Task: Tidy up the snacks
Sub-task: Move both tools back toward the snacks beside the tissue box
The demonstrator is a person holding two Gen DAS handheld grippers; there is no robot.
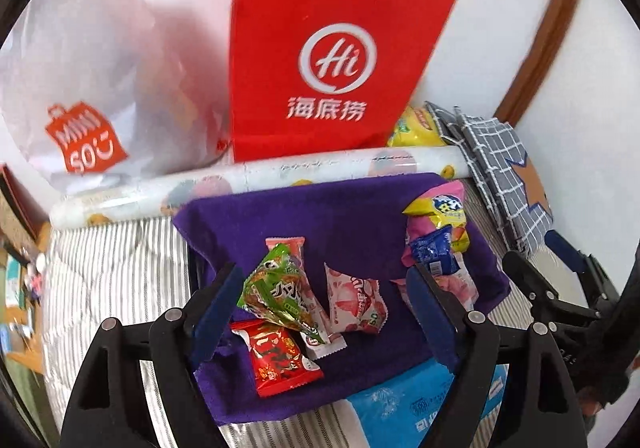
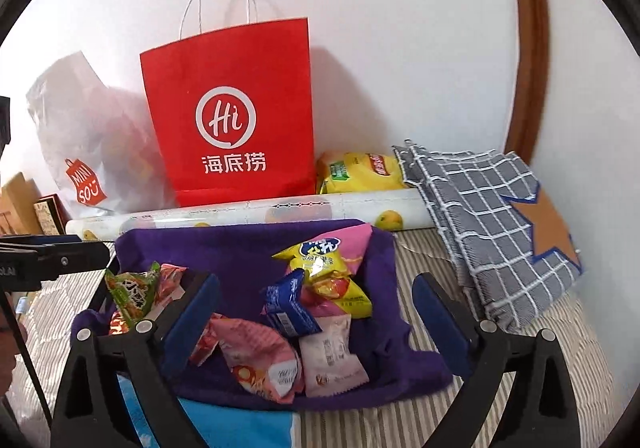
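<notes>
Green pkt [image 1: 276, 292] tip toward viewer.

Between my left jaws lies a purple cloth [image 1: 360, 207], matt and nappy like felt. On it, the green packet [image 1: 276, 288] and the red packet [image 1: 280, 360] are crinkled glossy film that catches light. The blue packet [image 2: 288, 308], between my right jaws, has the same shiny foil look. Beyond both jaws stands a red bag [image 2: 236, 119] of smooth matt paper (its handles look like twisted paper cord). The checked cloth [image 2: 480, 215], right of my right jaws, is coarse woven fabric. The striped bedding [image 1: 112, 268], left of my left jaws, is soft quilted cotton-like cloth. My pads [image 1: 212, 312] look like matt blue rubber on black plastic.
</notes>
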